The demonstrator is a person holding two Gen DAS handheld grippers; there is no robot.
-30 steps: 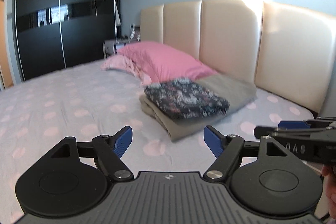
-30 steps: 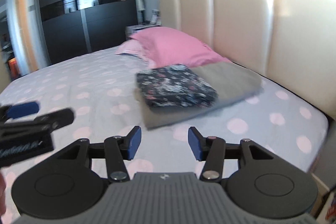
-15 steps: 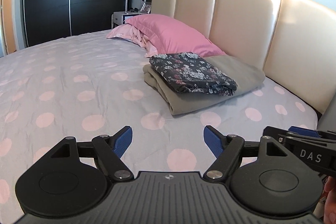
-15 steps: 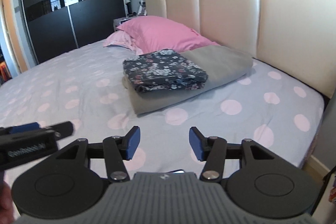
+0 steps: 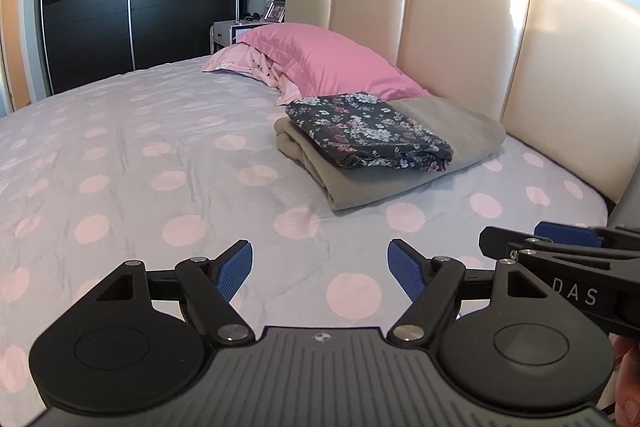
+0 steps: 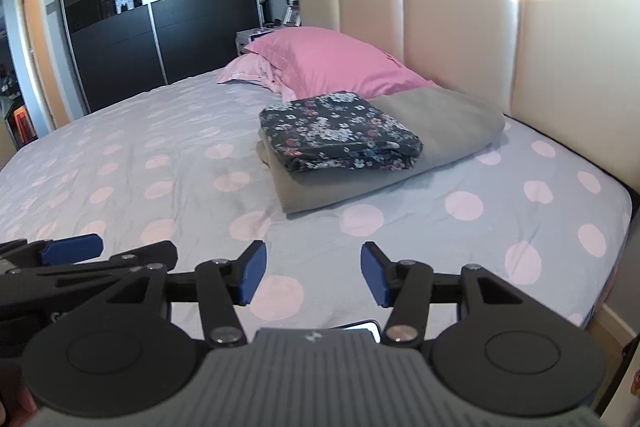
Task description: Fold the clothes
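Two tongs hang low over the bed — the left tongs (image 5: 320,269) and the right tongs (image 6: 312,273) — and both are spread apart with nothing between the blue pads. They touch no cloth.

Past them lies the bed sheet (image 5: 160,155), pale with pink dots. Farther up, near the headboard (image 5: 448,27), sits the pile of clothes. A dark flowery cloth (image 5: 368,133) is folded into a neat block. It rests on top of a folded grey cloth (image 5: 460,125), which lies just beside the pink pillow (image 5: 320,61).

So the folding looks done for these two pieces, I think. No loose clothes show anywhere on the bed, so I cannot tell what is left to fold.

Each view shows the other tongs at its edge. Only the left view shows the letters "DAS" on the side of the right tongs. Only the right view shows a doorway (image 6: 36,43) past the dark wardrobe (image 6: 160,19) — and the near corner of the bed by the floor.
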